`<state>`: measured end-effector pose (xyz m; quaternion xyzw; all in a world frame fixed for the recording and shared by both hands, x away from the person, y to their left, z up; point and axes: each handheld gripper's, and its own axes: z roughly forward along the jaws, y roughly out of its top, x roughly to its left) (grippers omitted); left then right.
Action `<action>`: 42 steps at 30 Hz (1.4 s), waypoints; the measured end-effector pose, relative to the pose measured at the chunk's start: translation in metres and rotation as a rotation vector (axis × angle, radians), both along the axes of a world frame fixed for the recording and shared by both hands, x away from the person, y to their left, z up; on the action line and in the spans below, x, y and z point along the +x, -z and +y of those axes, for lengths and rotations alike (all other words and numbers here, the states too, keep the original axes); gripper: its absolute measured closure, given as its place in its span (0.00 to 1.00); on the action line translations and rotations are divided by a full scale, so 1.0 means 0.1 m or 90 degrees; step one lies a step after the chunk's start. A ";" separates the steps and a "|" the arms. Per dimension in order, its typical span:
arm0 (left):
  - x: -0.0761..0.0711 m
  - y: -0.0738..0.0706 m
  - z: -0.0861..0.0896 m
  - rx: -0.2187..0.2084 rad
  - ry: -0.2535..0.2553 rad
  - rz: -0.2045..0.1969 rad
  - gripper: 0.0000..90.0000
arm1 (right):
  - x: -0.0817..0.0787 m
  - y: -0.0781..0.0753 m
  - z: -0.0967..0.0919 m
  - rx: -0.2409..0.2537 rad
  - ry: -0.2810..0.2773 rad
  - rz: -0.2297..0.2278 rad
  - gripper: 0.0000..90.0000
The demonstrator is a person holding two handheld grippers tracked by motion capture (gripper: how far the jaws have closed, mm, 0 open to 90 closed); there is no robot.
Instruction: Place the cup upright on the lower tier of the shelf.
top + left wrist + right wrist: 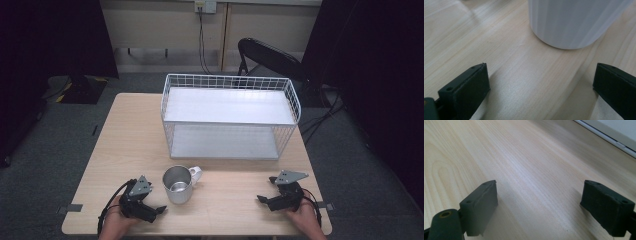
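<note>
A metal mug (178,184) stands upright on the desk (130,135), low and centre-left in the high view, just right of the left gripper (159,210), whose jaws gape apart. The right gripper (261,199), at lower right, also has its jaws apart on nothing.

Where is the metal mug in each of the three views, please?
High view: the metal mug stands near the front edge of the table, handle to its right, beside the left tool.
Left gripper view: its lower wall is at top centre-right, ahead of the open jaws.
Right gripper view: the mug is not in it.
Shared landmark: the light wooden table.
</note>
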<state>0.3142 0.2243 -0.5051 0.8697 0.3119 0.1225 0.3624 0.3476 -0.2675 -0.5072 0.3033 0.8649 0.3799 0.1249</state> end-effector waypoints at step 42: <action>-0.04 -0.86 0.10 -0.070 0.046 -0.020 0.24 | 0.00 0.00 0.00 0.000 0.000 -0.001 0.14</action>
